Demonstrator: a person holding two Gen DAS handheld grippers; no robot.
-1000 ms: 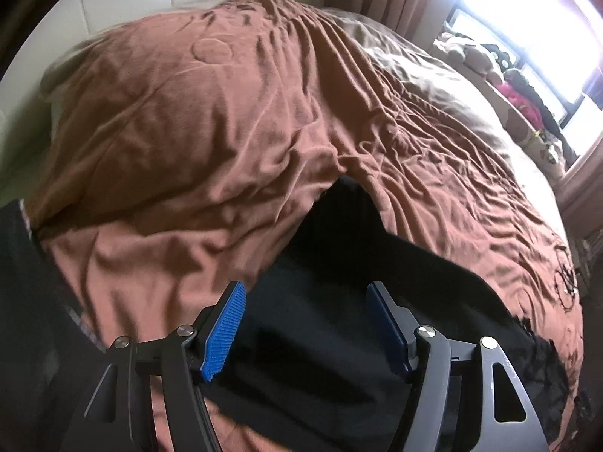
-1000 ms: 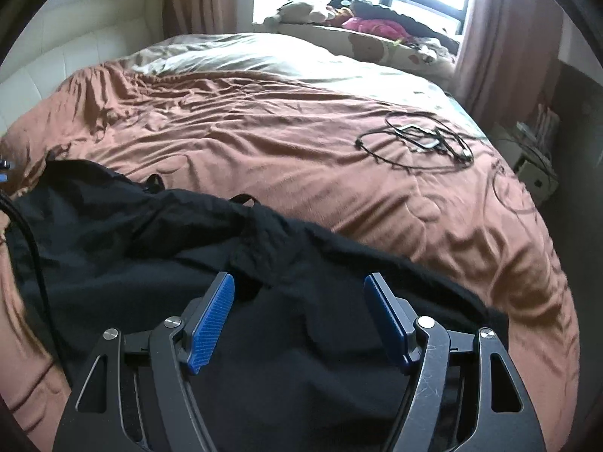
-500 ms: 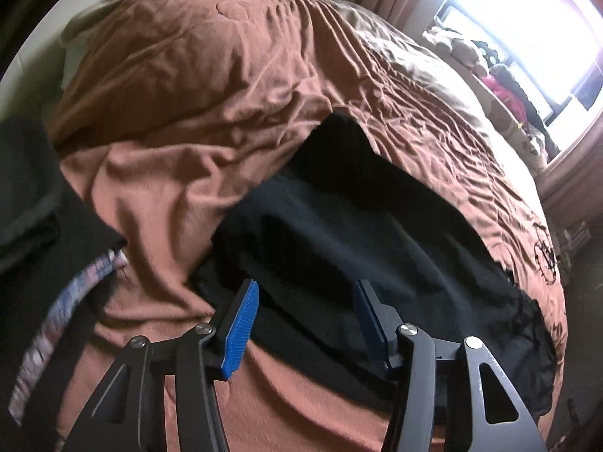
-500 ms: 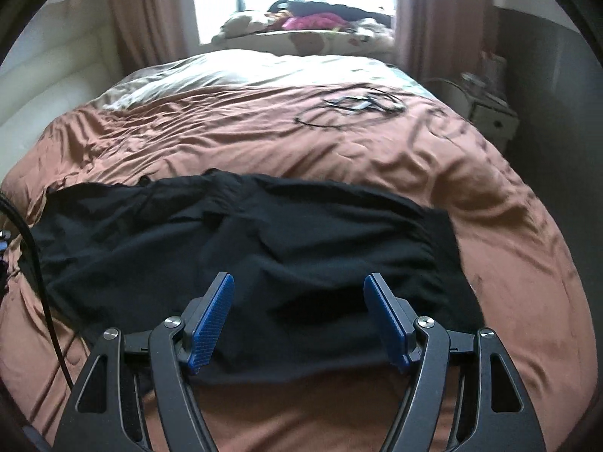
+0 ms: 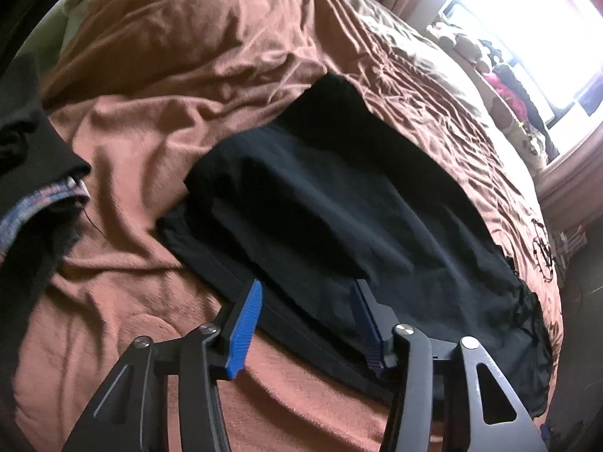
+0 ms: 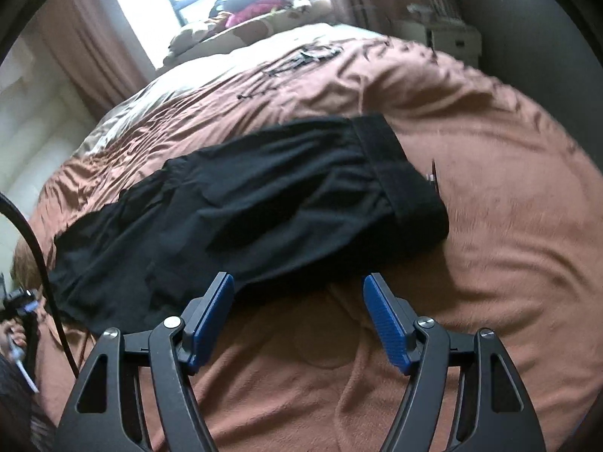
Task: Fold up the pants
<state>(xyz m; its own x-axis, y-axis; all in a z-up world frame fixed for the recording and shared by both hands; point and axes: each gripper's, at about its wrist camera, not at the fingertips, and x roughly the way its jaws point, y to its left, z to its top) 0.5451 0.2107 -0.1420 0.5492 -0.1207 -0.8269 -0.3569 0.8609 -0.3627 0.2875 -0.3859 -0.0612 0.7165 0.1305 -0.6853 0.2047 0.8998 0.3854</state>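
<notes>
Black pants point(image 5: 339, 196) lie folded lengthwise on a brown blanket point(image 5: 169, 75). My left gripper point(image 5: 305, 286) hovers just over their near edge. Its jaws are closing, with black cloth showing between the blue pads point(image 5: 245, 324) but not pinched. In the right wrist view the pants point(image 6: 264, 203) stretch from lower left to the wide waistband point(image 6: 403, 173) at the right. My right gripper point(image 6: 297, 278) stands open over the bare blanket point(image 6: 490, 226), just in front of the pants' near edge, with nothing between its fingers.
A dark garment with a plaid lining point(image 5: 30, 173) lies at the left. Tangled cables point(image 6: 312, 52) rest on the far part of the bed. Soft toys and clothes point(image 6: 264, 11) sit under the window. A white nightstand point(image 6: 444, 37) stands beside the bed.
Both grippers have drawn back toward the near side of the pants. The left jaws have narrowed. The right view has rolled and its gripper now sits over bare blanket.
</notes>
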